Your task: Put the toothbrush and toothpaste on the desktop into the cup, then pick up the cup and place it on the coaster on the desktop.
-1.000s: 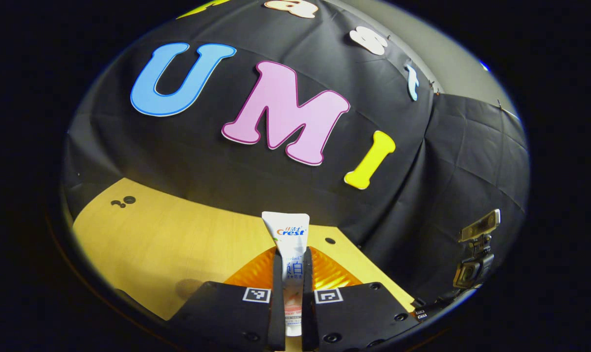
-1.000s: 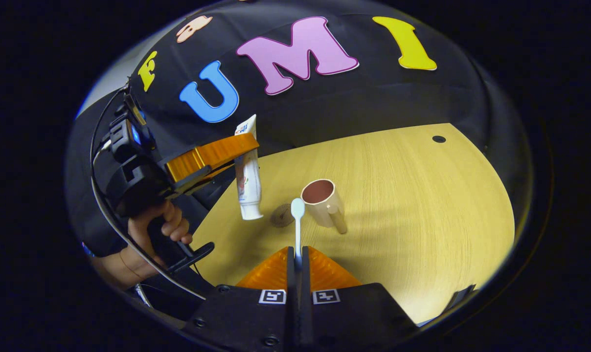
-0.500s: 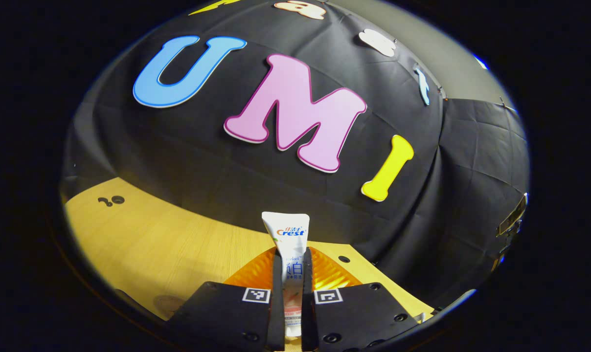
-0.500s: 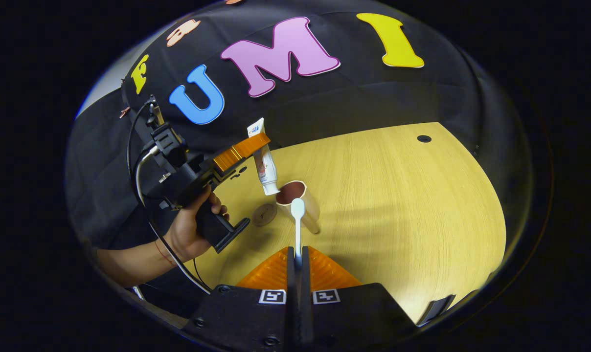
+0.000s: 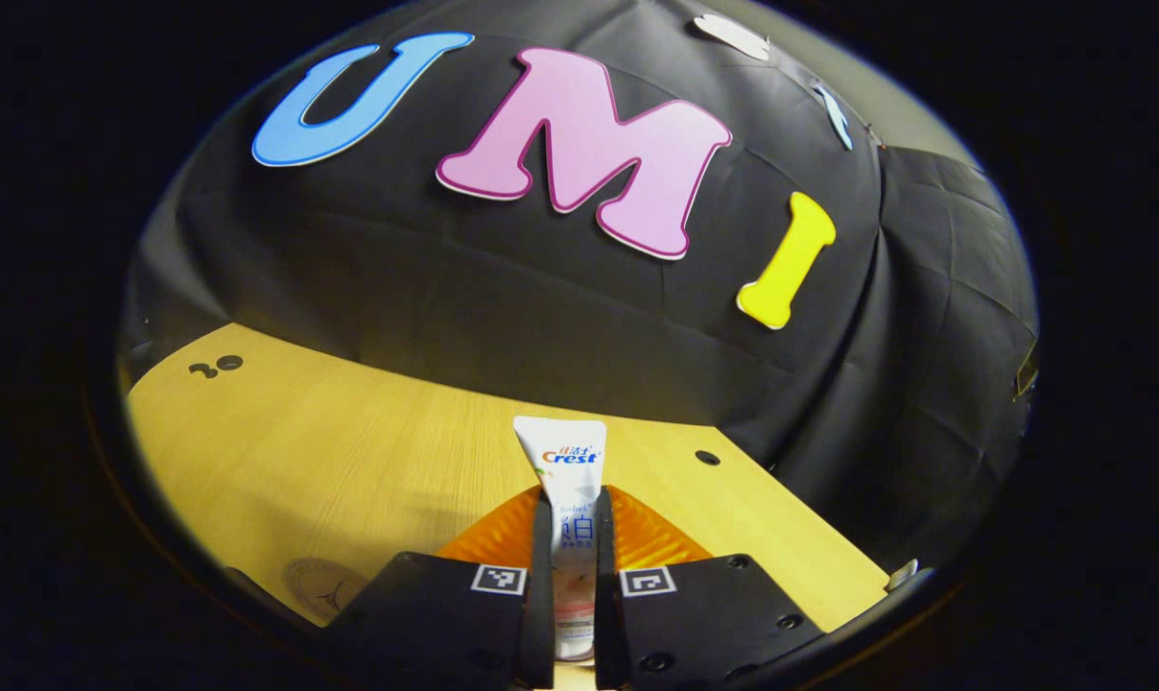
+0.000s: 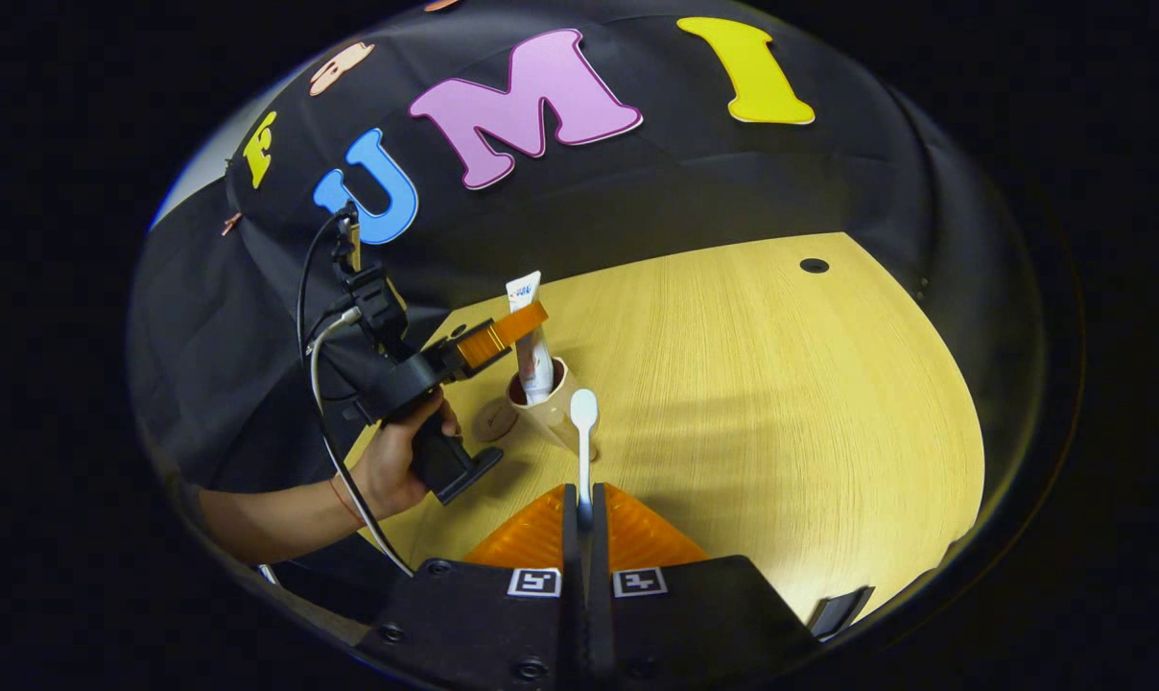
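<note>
Both grippers clamped | left gripper (image 6: 517, 326): toothpaste (image 6: 534, 355) upright, cap down in cup (image 6: 549, 408) | right gripper (image 6: 579, 509): toothbrush (image 6: 584, 451) pointing forward

The toothpaste (image 6: 533, 347) has its lower end hidden inside the cup (image 6: 553, 411); the coaster (image 5: 322, 591) is partly covered, apparently, by the left gripper's (image 5: 571, 537) housing.

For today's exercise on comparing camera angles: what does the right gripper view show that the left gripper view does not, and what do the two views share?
Right gripper view alone: the cup with the toothpaste's lower end dipping into its mouth, the toothbrush clamped in the right gripper, and the hand holding the left gripper.
Left gripper view alone: a close look at the fingers pressing both sides of the toothpaste.
Shared: the toothpaste, the wooden desktop and the round coaster.
</note>
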Demonstrator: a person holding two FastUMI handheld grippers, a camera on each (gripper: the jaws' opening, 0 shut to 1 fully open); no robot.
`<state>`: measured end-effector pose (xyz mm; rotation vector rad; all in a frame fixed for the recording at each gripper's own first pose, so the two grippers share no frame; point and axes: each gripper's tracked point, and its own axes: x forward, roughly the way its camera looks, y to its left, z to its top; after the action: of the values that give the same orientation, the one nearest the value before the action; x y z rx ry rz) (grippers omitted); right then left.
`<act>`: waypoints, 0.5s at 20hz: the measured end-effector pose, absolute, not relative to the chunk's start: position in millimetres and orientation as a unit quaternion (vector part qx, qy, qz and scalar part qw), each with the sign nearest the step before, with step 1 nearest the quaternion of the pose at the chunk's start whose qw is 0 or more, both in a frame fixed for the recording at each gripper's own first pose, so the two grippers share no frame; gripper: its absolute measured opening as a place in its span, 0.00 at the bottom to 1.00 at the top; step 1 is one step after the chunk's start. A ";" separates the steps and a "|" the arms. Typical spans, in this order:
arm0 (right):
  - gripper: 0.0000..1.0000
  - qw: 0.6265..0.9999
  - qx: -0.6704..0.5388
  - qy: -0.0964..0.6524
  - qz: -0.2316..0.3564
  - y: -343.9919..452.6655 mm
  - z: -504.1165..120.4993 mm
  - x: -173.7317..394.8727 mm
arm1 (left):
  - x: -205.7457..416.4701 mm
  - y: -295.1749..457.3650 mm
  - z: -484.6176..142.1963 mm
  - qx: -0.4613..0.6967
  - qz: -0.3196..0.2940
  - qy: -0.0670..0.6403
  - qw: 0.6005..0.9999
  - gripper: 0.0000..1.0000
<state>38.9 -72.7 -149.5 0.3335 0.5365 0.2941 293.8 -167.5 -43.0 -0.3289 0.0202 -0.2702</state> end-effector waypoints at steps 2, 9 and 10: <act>0.05 0.940 0.168 0.260 0.141 -70.7 -147.7 44.9 | 293.2 -169.9 -53.6 -0.166 -0.141 0.028 0.976 0.22; 0.05 0.941 0.190 0.246 0.136 -60.4 -135.2 46.4 | 278.4 -177.4 -74.2 -0.204 -0.178 0.074 0.960 0.38; 0.05 0.941 0.198 0.240 0.135 -57.3 -129.6 48.1 | 277.9 -175.7 -69.8 -0.208 -0.179 0.069 0.959 0.43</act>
<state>48.1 -57.3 -129.6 0.4045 0.4900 0.2764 277.9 -175.7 -69.8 -0.4218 0.1394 -0.3625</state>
